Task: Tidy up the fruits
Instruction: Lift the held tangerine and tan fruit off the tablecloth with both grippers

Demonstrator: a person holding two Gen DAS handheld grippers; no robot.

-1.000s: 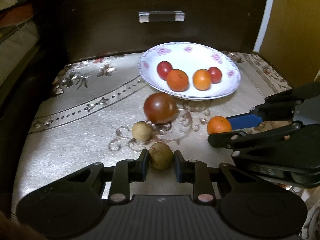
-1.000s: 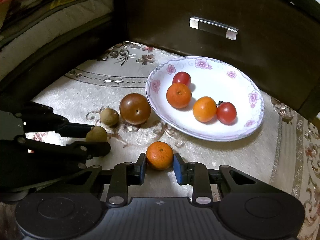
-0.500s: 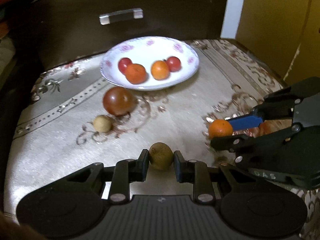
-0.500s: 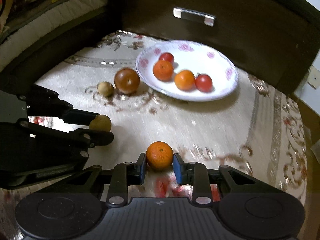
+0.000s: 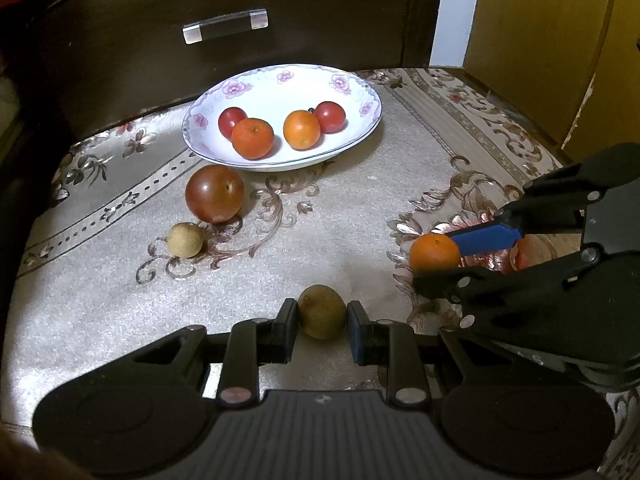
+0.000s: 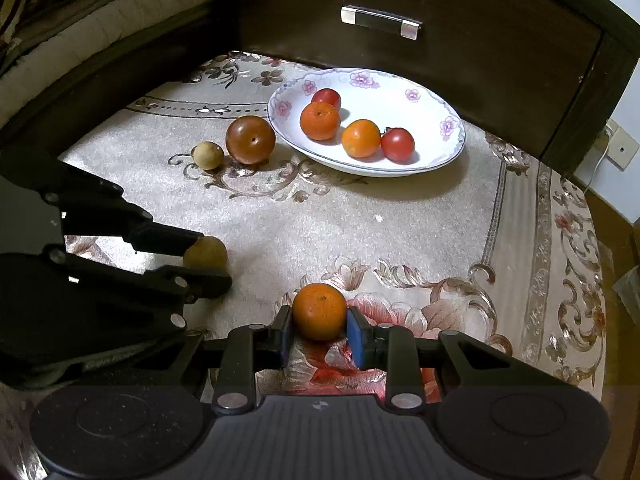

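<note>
A home: dark wooden drawer (image 6: 400,40), bedding (image 6: 80,12) (folded), embroidered cloth (image 6: 400,232).

The room is dim, with warm yellowish light from above. The cloth (image 5: 360,216) shines bright in the middle — the dark cabinet (image 6: 460,60) behind stays almost black. The plate (image 6: 436,160) casts a soft shadow. Both pictures are sharp, but edges bend and curve like a fishbowl.

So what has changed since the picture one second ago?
Both grippers drew back from the plate: left gripper carrying the brown fruit, right gripper the orange. Both grips unchanged; the plate's four fruits and two loose fruits stayed.
</note>
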